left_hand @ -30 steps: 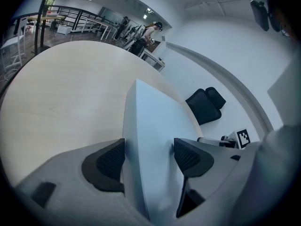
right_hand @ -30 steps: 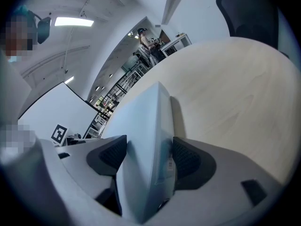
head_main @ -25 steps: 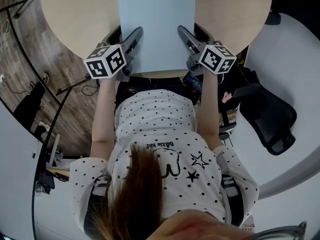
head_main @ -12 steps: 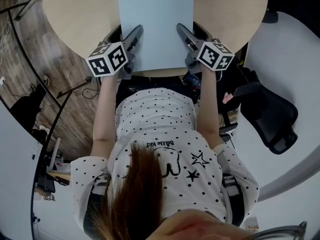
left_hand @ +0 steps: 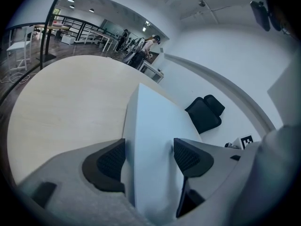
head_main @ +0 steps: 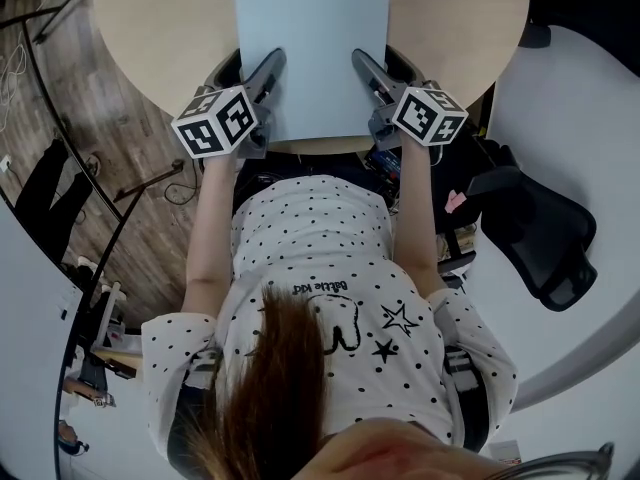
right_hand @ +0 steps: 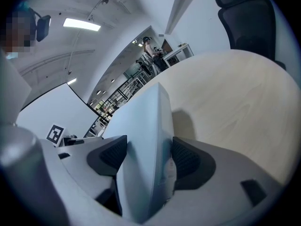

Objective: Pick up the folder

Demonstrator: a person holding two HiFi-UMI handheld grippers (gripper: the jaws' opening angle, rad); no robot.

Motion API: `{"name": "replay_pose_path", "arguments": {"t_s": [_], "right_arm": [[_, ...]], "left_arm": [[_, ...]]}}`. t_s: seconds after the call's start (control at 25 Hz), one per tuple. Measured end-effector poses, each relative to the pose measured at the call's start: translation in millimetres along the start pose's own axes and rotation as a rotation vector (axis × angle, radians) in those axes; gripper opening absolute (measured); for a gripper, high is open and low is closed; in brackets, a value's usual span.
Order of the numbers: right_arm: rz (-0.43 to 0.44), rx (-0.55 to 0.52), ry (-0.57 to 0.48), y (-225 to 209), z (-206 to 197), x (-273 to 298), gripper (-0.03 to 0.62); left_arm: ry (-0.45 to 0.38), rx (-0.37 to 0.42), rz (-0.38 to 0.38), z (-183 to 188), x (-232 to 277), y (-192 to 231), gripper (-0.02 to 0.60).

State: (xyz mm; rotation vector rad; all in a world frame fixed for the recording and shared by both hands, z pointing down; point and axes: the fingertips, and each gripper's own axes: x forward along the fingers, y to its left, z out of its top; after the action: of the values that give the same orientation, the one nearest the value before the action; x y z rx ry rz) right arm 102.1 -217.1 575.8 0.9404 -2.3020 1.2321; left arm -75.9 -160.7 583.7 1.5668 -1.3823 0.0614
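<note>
**Pale blue folder, pinched at both near corners**

Item 1. Folder (head_main: 310, 48): a plain, pale blue-grey rectangular sheet-form. It extends forward from both sets of jaws over the round, light wood table (head_main: 170, 28). Its near edge sits between the two grippers, at the table's near rim.

Item 2. Left gripper (head_main: 265, 73): closed onto the folder's near-left part. In the left gripper view the folder (left_hand: 150, 121) runs up between the two dark ribbed pads (left_hand: 110, 159), and both pads meet it. Beyond the jaws the sheet rises clear of the table (left_hand: 66, 102). Whether its far end rests on the wood cannot be told.

Item 3. Right gripper (head_main: 368, 71): closed onto the folder's near-right part. In the right gripper view the folder (right_hand: 143, 121) is clamped edge-on between the pads (right_hand: 186, 159). It casts a shadow on the table (right_hand: 235, 107) just outside the outer jaw.

Item 4. Marker cubes: one sits behind each set of jaws, the left (head_main: 213, 120) and the right (head_main: 431, 115), both black-and-white.

Item 5. Person: dotted white shirt (head_main: 330, 288), with the forearms reaching to the grippers from behind the jaws.

Item 6. Black office chair (head_main: 540, 238): stands well outside the right jaws, off the table. It also shows beyond the folder in the left gripper view (left_hand: 204, 114).
</note>
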Motion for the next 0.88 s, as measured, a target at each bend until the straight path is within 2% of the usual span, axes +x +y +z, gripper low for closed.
{"name": "replay_pose_path", "arguments": {"t_s": [0.88], "right_arm": [[0.046, -0.127, -0.146, 48, 40, -27, 0.290]], "left_arm": [[-0.161, 0.038, -0.007, 33, -46, -29, 0.318]]}}
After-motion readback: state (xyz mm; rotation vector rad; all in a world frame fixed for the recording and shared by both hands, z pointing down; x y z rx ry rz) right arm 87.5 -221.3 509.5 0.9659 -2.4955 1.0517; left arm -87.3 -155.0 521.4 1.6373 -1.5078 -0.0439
